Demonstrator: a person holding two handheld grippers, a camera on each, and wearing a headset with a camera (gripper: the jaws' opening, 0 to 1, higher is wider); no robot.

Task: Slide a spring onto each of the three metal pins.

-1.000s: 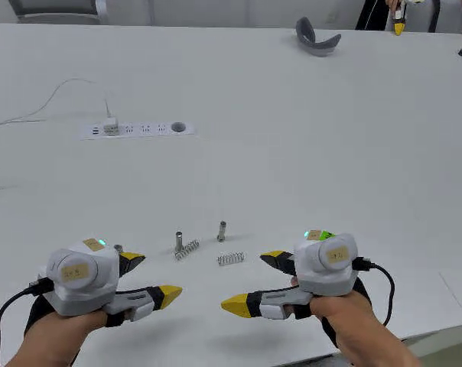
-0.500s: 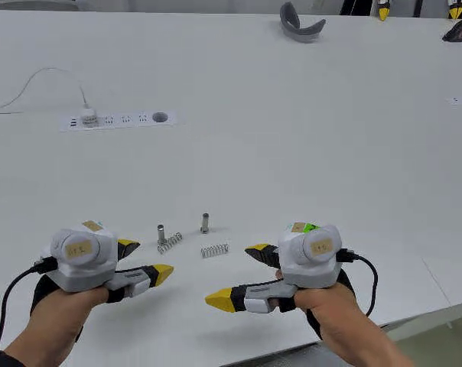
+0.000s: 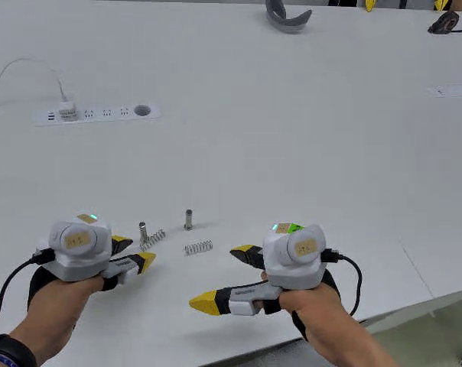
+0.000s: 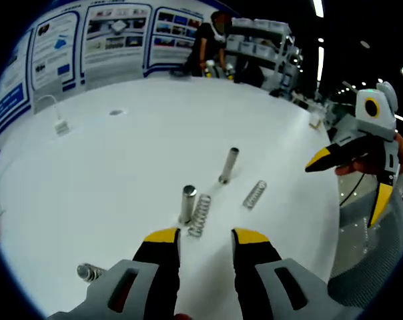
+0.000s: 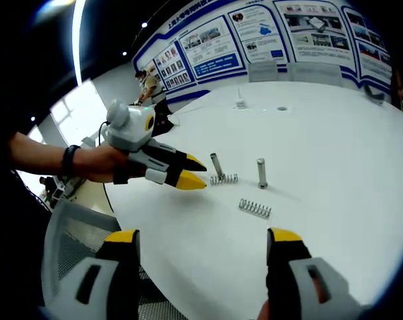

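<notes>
Two short metal pins stand upright on the white table, one on the left [image 3: 143,231] and one on the right [image 3: 189,219]. One spring [image 3: 154,238] lies against the left pin's foot; a second spring [image 3: 199,247] lies loose nearer me. In the left gripper view these are the left pin [image 4: 188,203], right pin [image 4: 229,165] and two springs [image 4: 200,215] [image 4: 255,194], and a third pin [image 4: 88,271] sits low on the left. My left gripper [image 3: 135,252] [image 4: 207,235] is open, just short of the left pin and spring. My right gripper [image 3: 225,277] [image 5: 203,237] is wide open, empty, near the loose spring [image 5: 255,208].
A white power strip [image 3: 97,115] with a plugged charger and cable lies at the far left. A grey curved band [image 3: 284,17] and a dark object [image 3: 445,21] rest at the table's far side. The table's edge [image 3: 430,294] runs close on my right.
The head camera has tilted, shifting the whole scene left and up. My left gripper has moved closer to the left pin and its spring. The right gripper holds about the same place.
</notes>
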